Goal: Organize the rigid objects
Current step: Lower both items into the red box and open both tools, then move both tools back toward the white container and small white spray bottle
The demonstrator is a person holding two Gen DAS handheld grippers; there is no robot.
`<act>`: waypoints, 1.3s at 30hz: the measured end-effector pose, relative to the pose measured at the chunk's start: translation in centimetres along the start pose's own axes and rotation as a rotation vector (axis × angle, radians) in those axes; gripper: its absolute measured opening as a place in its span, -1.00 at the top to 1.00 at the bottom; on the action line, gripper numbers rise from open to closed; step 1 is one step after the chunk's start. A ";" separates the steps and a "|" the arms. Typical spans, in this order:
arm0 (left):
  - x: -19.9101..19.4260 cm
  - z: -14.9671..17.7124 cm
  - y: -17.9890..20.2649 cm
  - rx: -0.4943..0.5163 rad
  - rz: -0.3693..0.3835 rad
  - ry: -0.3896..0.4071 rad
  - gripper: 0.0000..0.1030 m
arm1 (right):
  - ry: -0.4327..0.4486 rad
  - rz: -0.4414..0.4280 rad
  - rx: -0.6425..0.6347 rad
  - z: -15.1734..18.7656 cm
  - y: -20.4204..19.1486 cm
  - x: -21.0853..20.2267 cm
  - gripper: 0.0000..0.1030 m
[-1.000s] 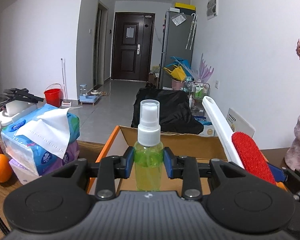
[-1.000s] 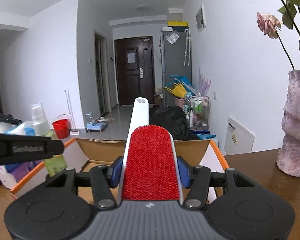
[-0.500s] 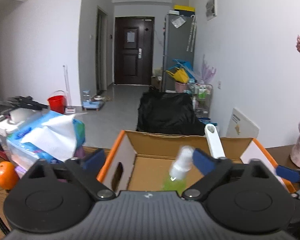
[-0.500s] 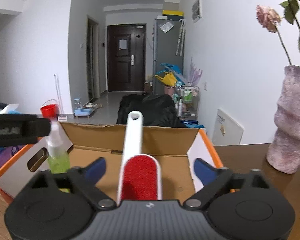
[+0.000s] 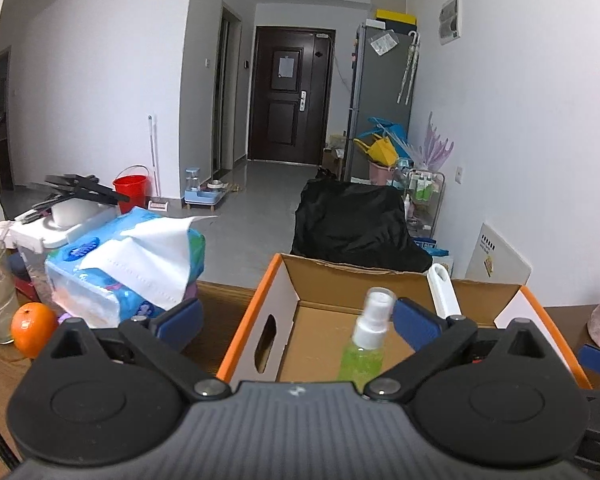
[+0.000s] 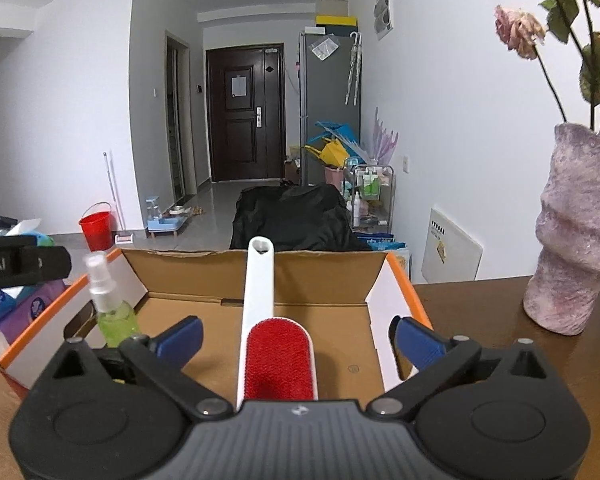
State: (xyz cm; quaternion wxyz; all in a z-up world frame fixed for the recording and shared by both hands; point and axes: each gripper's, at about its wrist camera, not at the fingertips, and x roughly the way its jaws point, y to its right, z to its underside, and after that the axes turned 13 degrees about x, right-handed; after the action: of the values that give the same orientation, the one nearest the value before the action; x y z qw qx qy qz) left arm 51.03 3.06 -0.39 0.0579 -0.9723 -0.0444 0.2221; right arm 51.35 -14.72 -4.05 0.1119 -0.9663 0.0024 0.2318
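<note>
Box (image 6: pixel 400 280): bottle (image 5: pixel 364 344) upright at left; brush (image 6: pixel 278 356) lying, handle pointing away. Left gripper (image 5: pixel 296 320), right gripper (image 6: pixel 296 340): both wide open, empty, each just behind own item.

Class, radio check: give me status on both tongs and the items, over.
Both tongs open: left, right. Spray bottle and lint brush in box, released. Nothing in the way.
</note>
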 end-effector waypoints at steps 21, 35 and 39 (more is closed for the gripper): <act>-9.6 2.5 -0.1 0.020 0.030 0.069 -1.00 | 0.083 -0.023 -0.014 1.1 2.4 -10.0 -1.00; -16.1 6.0 0.1 0.076 0.054 0.071 -1.00 | 0.130 -0.054 -0.084 4.2 4.5 -17.7 -1.00; -17.5 7.4 0.0 0.083 0.060 0.054 -1.00 | 0.123 -0.061 -0.097 5.4 5.5 -19.3 -1.00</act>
State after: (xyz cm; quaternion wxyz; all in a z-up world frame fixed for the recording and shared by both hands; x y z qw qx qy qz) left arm 32.11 1.79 0.44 0.0927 -0.9756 -0.0045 0.1990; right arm 31.37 -19.80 -1.24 0.0715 -0.9826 -0.0312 0.1685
